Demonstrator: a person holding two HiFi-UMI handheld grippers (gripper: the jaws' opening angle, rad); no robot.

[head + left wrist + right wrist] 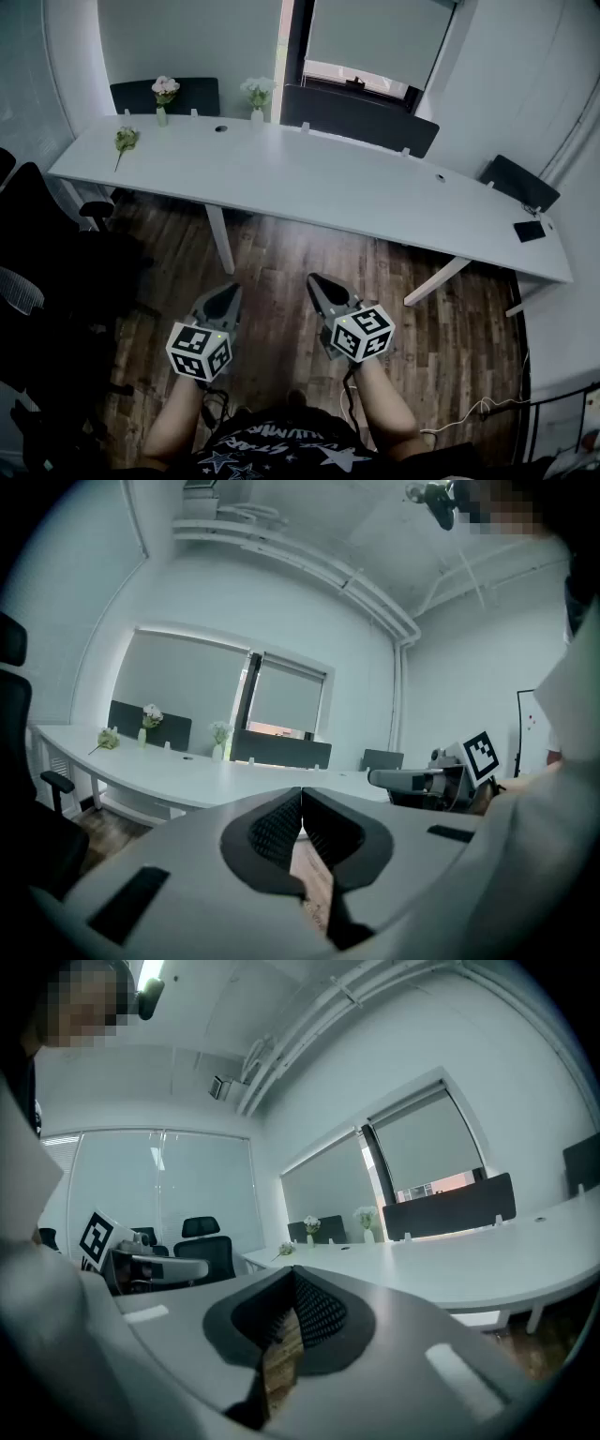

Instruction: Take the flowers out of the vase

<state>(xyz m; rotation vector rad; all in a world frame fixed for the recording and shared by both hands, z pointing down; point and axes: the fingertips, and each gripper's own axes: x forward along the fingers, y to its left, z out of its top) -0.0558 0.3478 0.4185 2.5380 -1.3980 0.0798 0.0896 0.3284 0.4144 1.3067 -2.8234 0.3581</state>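
A long white table point(328, 183) stands on a wood floor point(281, 272) before a shaded window point(380, 37). Along the table's far edge, toward its left end, we see a first vase point(161, 117) holding pink flowers point(165, 87) and a second vase point(257, 115) holding white flowers point(257, 88). A loose flower point(125, 140) lies flat near the left corner, apart from both. A dark phone point(530, 231) rests at the right end. The left gripper point(229, 292) and right gripper point(315, 280) hang over the floor, well short of the table. We find both pairs of jaws pressed together with nothing between them.
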